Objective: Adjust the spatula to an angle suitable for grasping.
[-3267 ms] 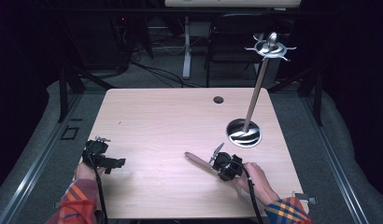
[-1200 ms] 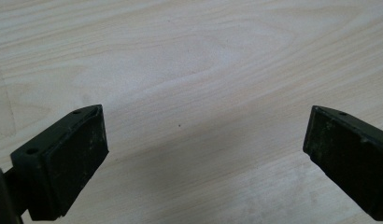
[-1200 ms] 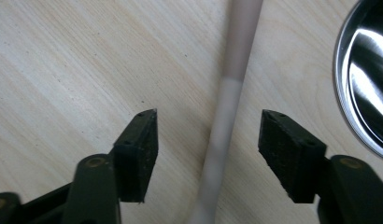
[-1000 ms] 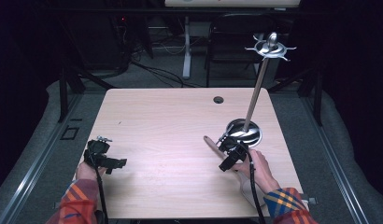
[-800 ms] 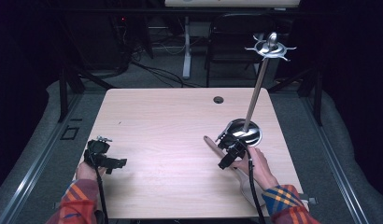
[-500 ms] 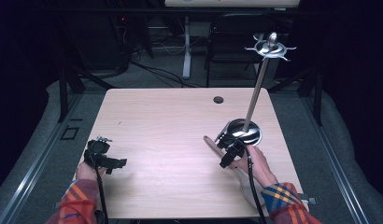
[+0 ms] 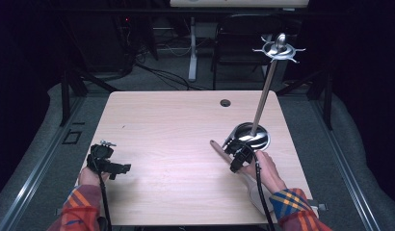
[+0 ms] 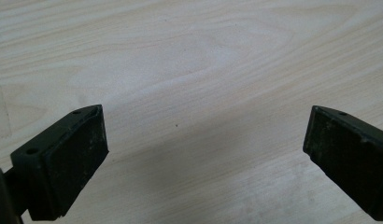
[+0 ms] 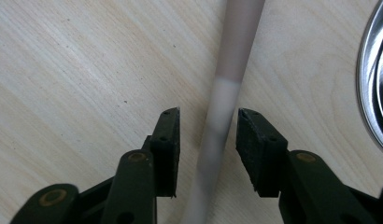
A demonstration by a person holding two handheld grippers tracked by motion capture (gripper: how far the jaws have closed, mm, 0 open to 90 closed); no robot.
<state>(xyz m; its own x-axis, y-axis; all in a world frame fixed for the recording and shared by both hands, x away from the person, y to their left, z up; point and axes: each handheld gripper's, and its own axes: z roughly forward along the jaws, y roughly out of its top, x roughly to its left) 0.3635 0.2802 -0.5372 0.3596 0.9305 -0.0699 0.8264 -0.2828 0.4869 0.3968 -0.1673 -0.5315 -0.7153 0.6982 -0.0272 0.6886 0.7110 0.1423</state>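
Wooden spoon handle (image 9: 225, 109) lies between the right gripper (image 9: 207, 122) fingers — just been closing, pads not yet touching — beside the steel stand base (image 7: 252, 135); left gripper (image 8: 203, 135) fingers released.

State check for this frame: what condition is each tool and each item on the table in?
Left tool: open wide, nothing between the jaws, low over bare table.
Right tool: jaws just been closing, astride the wooden utensil handle, narrow gaps left.
Wooden utensil: lying flat on the table.
Metal stand: upright, hooks empty.
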